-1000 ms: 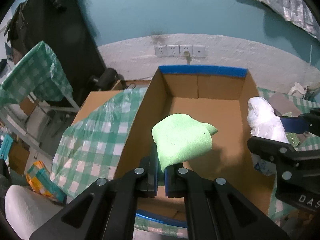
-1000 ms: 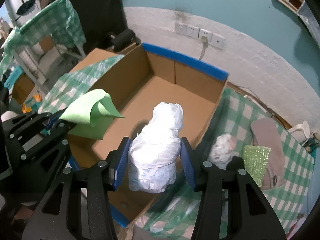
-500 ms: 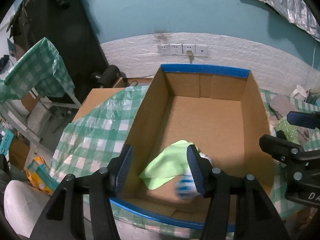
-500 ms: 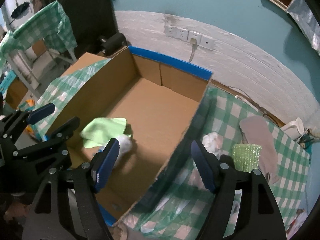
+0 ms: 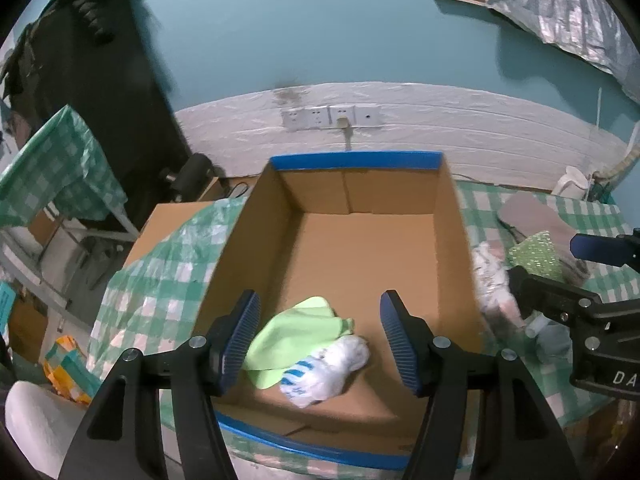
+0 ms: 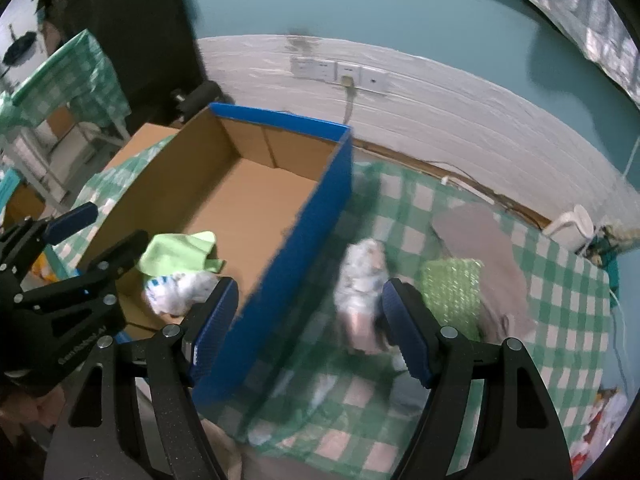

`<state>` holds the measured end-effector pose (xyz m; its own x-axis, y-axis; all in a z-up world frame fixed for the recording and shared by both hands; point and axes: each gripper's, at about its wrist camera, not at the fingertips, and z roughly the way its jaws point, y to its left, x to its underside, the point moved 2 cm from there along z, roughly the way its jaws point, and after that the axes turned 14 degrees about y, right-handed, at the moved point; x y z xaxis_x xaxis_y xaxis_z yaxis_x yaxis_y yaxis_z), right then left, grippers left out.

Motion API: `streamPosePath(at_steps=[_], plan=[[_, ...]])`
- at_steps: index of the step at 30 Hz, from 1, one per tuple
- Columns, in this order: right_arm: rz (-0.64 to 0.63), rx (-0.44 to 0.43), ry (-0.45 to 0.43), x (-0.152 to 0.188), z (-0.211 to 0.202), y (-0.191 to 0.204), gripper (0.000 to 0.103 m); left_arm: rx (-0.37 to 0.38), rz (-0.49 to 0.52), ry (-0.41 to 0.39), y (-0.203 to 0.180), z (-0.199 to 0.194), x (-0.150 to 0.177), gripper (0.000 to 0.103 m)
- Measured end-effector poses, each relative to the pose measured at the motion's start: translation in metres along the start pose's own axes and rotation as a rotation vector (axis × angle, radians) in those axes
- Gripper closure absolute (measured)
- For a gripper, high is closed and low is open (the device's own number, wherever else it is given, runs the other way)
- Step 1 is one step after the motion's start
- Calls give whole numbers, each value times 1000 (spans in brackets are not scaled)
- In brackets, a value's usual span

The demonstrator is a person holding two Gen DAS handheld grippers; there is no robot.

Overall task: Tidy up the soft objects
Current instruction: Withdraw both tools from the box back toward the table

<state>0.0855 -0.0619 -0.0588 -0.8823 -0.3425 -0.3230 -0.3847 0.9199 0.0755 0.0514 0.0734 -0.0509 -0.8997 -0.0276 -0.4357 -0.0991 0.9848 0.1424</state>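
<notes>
**Both fingers open, cloth and bundle in the box**

The box [image 5: 360, 248] sits on my checked counter [image 6: 420, 208]. A green cloth [image 5: 296, 332] and white bundle [image 5: 332, 364] lie touching in its near corner. My left fingers [image 5: 320, 340] have just been opening above them, empty; my right fingers [image 6: 308, 328] gape, straddling the box's wall.

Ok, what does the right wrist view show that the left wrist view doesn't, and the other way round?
Only the right wrist view: the box's blue outer side, which stands between the open right gripper's fingers.

Only the left wrist view: the box's near blue-edged rim, and the open left gripper framing the items inside.

Both: the cardboard box, with the green cloth and white bundle lying touching at its near end, plus another white bundle, a green sponge and a grey cloth on the checked tablecloth.
</notes>
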Motion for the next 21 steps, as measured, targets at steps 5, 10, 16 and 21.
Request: streamPosePath(at_steps=[5,10,16,21], plan=[[52,14,0,14,-4,-29,28,19,37,-9,-22,-3,-2,39],[114,20,-4,29,-8,-59,28,49,72,-14,-46,-6,-4,39],[168,24,4,47,-8,-89,28,62,124,-29,-75,-10,-4,39],[196,28,14,58,-4,-106,28,97,143,-13,-92,-10,-5,39]])
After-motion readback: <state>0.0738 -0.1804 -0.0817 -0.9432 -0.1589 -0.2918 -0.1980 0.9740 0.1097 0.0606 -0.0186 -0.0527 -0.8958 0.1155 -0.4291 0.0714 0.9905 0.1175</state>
